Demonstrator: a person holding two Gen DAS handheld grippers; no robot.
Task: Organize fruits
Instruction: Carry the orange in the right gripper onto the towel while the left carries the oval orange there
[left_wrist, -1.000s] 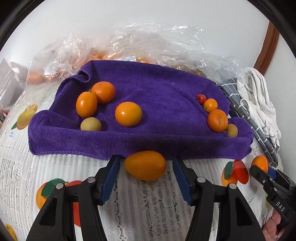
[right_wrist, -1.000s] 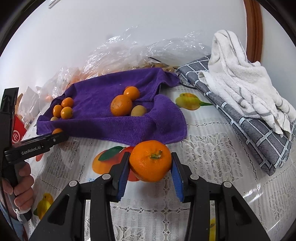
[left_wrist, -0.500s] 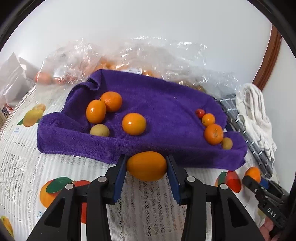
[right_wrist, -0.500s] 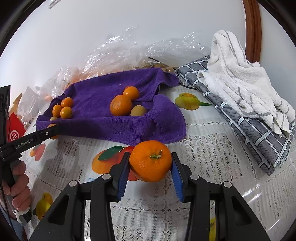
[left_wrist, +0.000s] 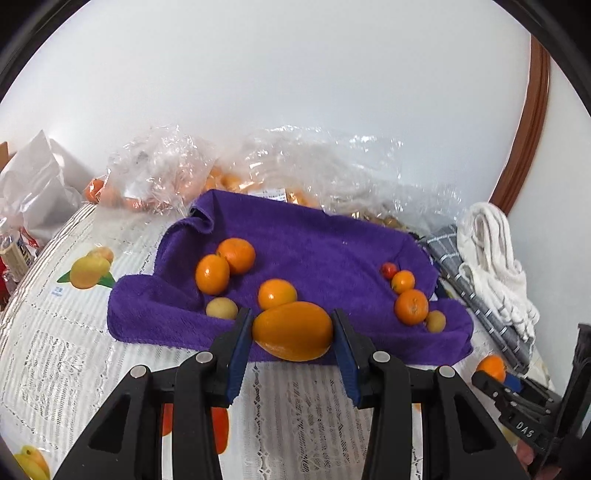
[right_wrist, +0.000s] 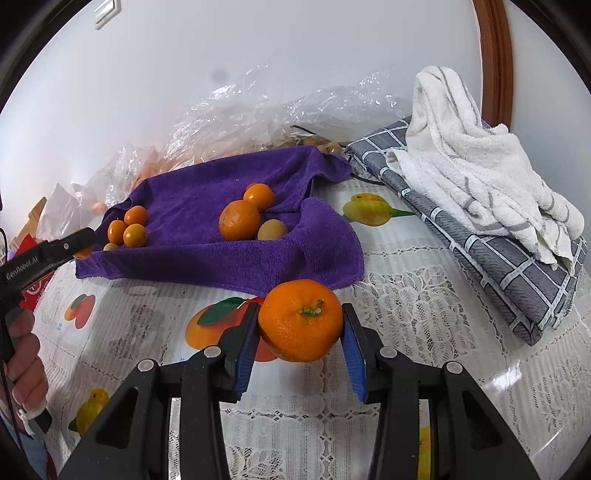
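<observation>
Meanwhile, the left gripper clamps an oval orange fruit above the purple towel's near edge; the right gripper grips a stemmed mandarin over the lace tablecloth. Clear plastic bags along the far edge hold more oranges.

"DAS", "GenRobot.AI" on hand-held grippers

Table with white lace, fruit-printed tablecloth. Directly on it: purple terry towel mid-table, crinkled clear plastic bags along far edge, grey checked folded cloth at right edge.
</observation>
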